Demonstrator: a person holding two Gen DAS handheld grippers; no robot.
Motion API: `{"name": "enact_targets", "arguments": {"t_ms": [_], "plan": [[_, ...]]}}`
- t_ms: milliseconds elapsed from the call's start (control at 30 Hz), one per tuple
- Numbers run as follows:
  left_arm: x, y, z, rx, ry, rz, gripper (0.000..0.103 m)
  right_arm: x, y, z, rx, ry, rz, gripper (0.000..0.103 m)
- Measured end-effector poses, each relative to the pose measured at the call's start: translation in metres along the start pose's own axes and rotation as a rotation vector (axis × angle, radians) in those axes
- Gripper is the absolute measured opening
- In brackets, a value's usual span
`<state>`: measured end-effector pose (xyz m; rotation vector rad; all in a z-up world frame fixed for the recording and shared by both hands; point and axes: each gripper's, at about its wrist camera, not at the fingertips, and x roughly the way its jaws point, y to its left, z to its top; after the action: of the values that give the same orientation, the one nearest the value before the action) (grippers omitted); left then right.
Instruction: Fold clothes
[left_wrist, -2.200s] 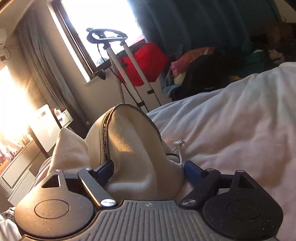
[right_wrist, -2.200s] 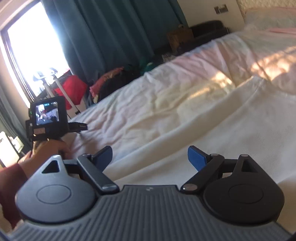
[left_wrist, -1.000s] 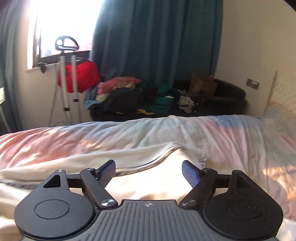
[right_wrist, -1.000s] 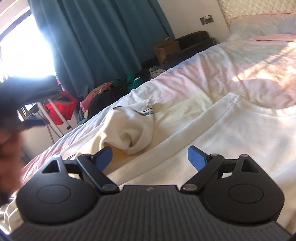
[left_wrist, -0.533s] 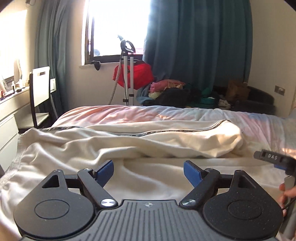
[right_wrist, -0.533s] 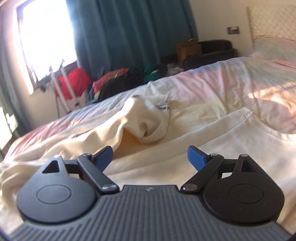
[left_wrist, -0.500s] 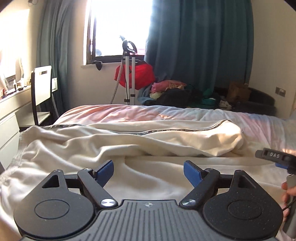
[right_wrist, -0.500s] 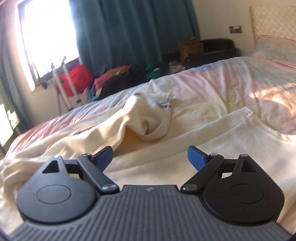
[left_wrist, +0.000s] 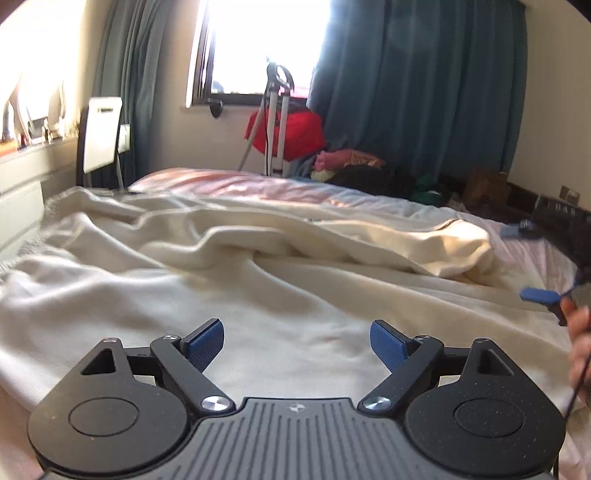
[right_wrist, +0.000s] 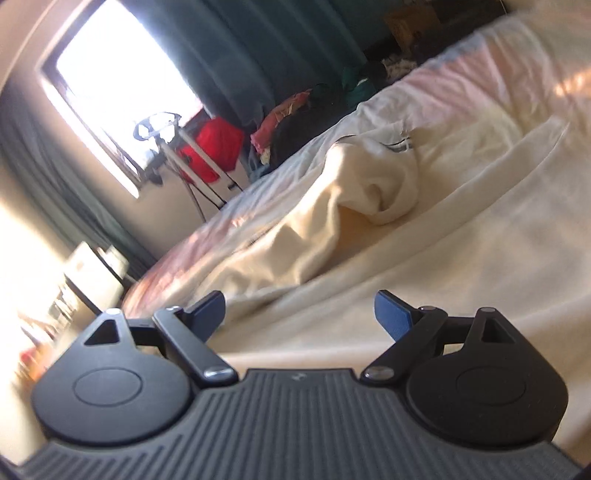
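A cream garment (left_wrist: 236, 280) lies spread and rumpled across the bed, with a thick fold (left_wrist: 424, 240) along its far side. My left gripper (left_wrist: 297, 341) is open and empty, low over the near part of the cloth. My right gripper (right_wrist: 299, 312) is open and empty over the same garment (right_wrist: 424, 266); a bunched sleeve end with a dark striped trim (right_wrist: 384, 184) lies ahead of it. The right gripper's blue fingers (left_wrist: 539, 295) show at the right edge of the left wrist view.
The bed (left_wrist: 229, 184) has a pink-white cover. Beyond it are a red bag on a metal stand (left_wrist: 284, 129), a pile of clothes (left_wrist: 354, 166), teal curtains (left_wrist: 417, 81) and a window. A white chair (left_wrist: 101, 136) and a desk stand at the left.
Both grippers stayed open. The left view swung left and lower towards the cloth. The right view tilted and moved closer to the bunched sleeve. The garment has not visibly moved.
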<state>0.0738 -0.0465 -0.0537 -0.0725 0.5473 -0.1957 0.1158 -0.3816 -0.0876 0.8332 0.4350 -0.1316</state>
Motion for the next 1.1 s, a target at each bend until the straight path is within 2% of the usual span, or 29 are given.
{"name": "enact_targets", "arguments": {"t_ms": [100, 267, 400, 533, 567, 667, 700, 767, 800, 833, 967, 1100], "plan": [[0.016, 0.01, -0.003, -0.061, 0.052, -0.051, 0.088, 0.024, -0.017, 0.014, 0.196, -0.04, 0.038, 0.091], [0.038, 0.023, -0.009, -0.154, 0.109, -0.156, 0.089, 0.086, -0.051, 0.018, 0.461, 0.0, 0.122, 0.092], [0.053, 0.026, -0.014, -0.175, 0.124, -0.225, 0.091, 0.124, -0.052, 0.026, 0.417, -0.075, 0.113, 0.092], [0.067, 0.026, -0.019, -0.18, 0.12, -0.257, 0.096, 0.156, -0.062, 0.045, 0.472, -0.161, 0.07, 0.092], [0.069, 0.027, -0.02, -0.184, 0.121, -0.266, 0.097, 0.159, -0.063, 0.052, 0.463, -0.191, 0.041, 0.092], [0.075, 0.026, -0.021, -0.182, 0.101, -0.293, 0.099, 0.157, -0.058, 0.079, 0.313, -0.307, -0.118, 0.091], [0.077, 0.025, -0.021, -0.18, 0.096, -0.298, 0.099, 0.156, -0.057, 0.088, 0.279, -0.331, -0.151, 0.086], [0.078, 0.026, -0.019, -0.195, 0.098, -0.306, 0.099, 0.153, -0.059, 0.107, 0.255, -0.345, -0.168, 0.053], [0.077, 0.027, -0.019, -0.206, 0.098, -0.313, 0.099, 0.15, -0.058, 0.116, 0.23, -0.345, -0.176, 0.043], [0.077, 0.029, -0.018, -0.221, 0.096, -0.321, 0.099, 0.146, -0.056, 0.124, 0.196, -0.346, -0.179, 0.024], [0.076, 0.038, -0.018, -0.28, 0.104, -0.33, 0.099, 0.124, -0.052, 0.134, 0.095, -0.348, -0.162, 0.022], [0.069, 0.041, -0.018, -0.278, 0.089, -0.305, 0.099, 0.104, -0.073, 0.116, 0.189, -0.309, -0.124, 0.022]]}}
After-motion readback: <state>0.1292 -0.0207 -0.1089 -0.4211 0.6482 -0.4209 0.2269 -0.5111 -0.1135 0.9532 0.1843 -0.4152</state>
